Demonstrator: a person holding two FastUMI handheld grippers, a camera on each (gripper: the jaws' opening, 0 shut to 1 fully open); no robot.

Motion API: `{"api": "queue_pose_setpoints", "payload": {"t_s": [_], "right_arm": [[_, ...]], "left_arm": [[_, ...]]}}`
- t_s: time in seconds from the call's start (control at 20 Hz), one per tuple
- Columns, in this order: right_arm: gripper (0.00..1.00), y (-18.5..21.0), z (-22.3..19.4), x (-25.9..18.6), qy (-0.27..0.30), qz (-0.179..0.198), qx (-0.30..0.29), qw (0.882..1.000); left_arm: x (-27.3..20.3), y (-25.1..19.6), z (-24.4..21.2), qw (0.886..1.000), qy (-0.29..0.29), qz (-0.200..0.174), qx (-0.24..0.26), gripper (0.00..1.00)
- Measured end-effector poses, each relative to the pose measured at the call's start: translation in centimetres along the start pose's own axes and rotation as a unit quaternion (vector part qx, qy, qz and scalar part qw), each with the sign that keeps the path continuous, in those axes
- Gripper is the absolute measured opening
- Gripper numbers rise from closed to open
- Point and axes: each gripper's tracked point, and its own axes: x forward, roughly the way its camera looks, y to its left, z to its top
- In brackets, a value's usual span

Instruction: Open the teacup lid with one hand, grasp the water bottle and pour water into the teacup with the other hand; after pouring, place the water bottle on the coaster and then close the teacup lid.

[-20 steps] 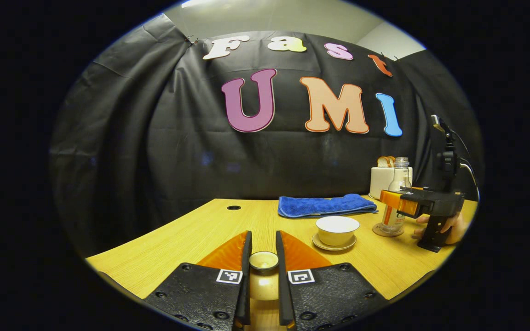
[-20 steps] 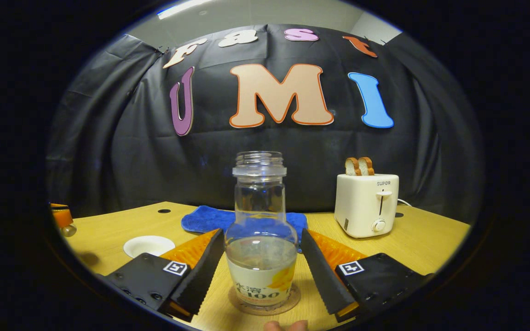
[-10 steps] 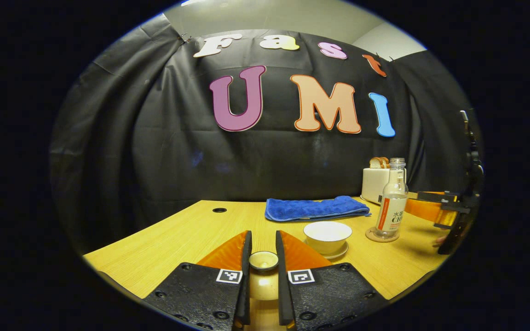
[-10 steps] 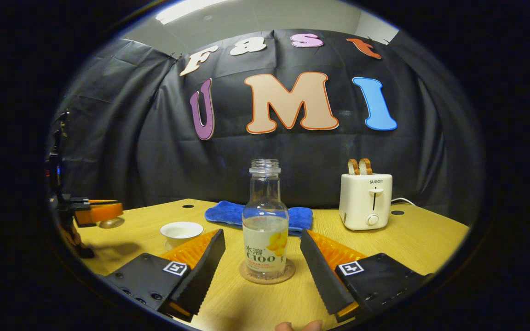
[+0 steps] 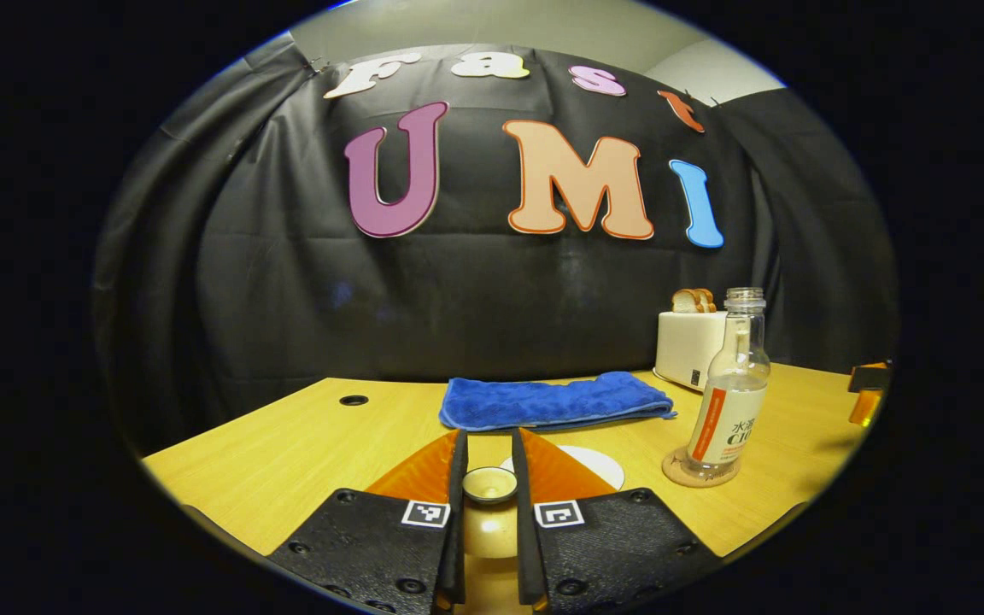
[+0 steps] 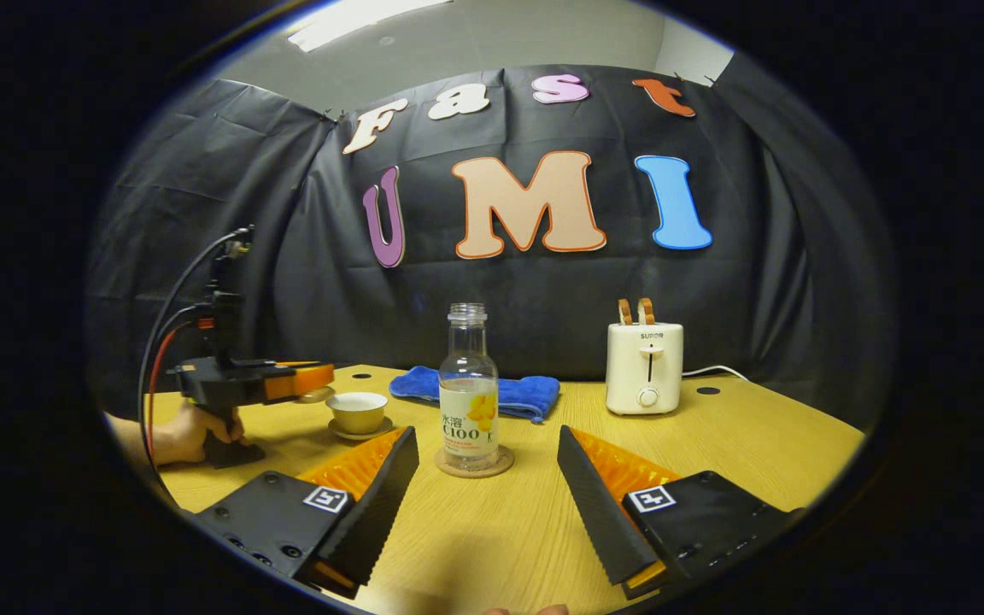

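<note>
My left gripper [image 5: 489, 444] is shut on the knob of the pale teacup lid [image 5: 490, 484]. The white teacup [image 5: 599, 465] peeks out just behind its right finger. In the right gripper view the left gripper [image 6: 297, 378] holds the lid [image 6: 316, 395] slightly above and left of the open teacup [image 6: 357, 412], which sits on its saucer. The clear water bottle [image 6: 468, 393] stands upright and uncapped on a round cork coaster [image 6: 475, 466]. My right gripper [image 6: 485, 440] is open, its fingers wide apart and short of the bottle. The bottle [image 5: 731, 401] also stands at the right in the left gripper view.
A folded blue towel [image 6: 492, 389] lies behind the bottle and cup. A white toaster [image 6: 646, 367] with bread slices stands at the back right. A hand [image 6: 184, 431] grips the left gripper's handle at the wooden table's [image 6: 757, 444] left.
The right gripper has backed away from the bottle, staying open. The left gripper has carried the lid across toward the teacup, which now sits right behind its fingers.
</note>
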Motion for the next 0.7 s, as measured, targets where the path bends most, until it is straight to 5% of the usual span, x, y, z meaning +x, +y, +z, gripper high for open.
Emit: {"api": "queue_pose_setpoints", "payload": {"t_s": [0.7], "right_arm": [[0.99,-2.5,0.1,-2.6,-0.002,-0.038,-0.001,0.999]], "left_arm": [[3.8,-3.9,-1.1,0.999,0.036,-0.015,0.036,0.21]]}}
